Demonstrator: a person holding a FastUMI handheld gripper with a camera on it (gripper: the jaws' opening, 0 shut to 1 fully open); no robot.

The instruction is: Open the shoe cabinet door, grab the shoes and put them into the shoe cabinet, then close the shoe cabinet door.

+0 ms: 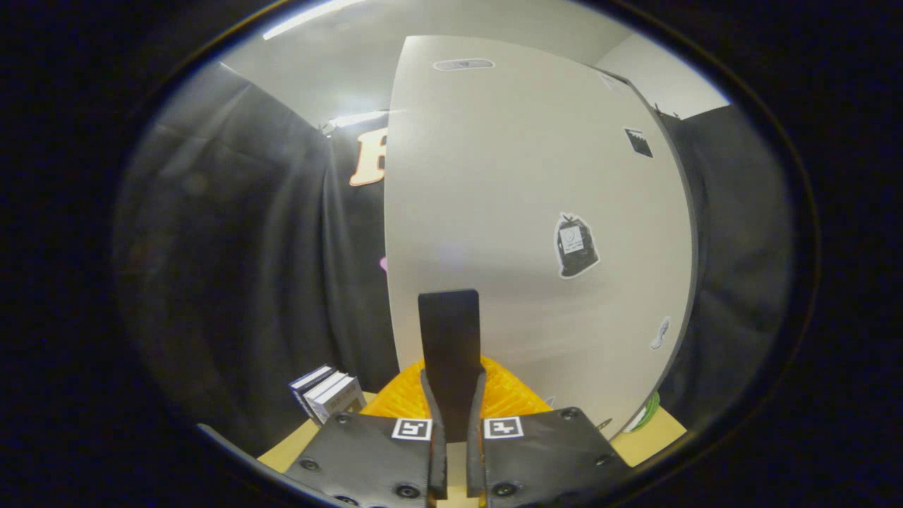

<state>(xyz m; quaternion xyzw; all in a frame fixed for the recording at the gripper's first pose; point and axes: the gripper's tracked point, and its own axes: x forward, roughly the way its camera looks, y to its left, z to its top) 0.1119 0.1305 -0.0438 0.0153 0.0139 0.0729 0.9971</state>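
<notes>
1. The gripper (451, 413) has its fingers nearly together, clamped on a flat dark tab (449, 346) that rises upright between them.
2. Just beyond stands the shoe cabinet door (529, 233), a pale panel dotted with stickers (576, 245).
3. An orange ribbed object (504, 395) sits at the door's foot, either side of the fingers.
4. Small boxes (326, 394) stand on the wooden tabletop (289, 451), beside the orange piece.

White shoe cabinet door (522, 233) stands upright, bearing stickers, its dark handle (449, 353) low
</notes>
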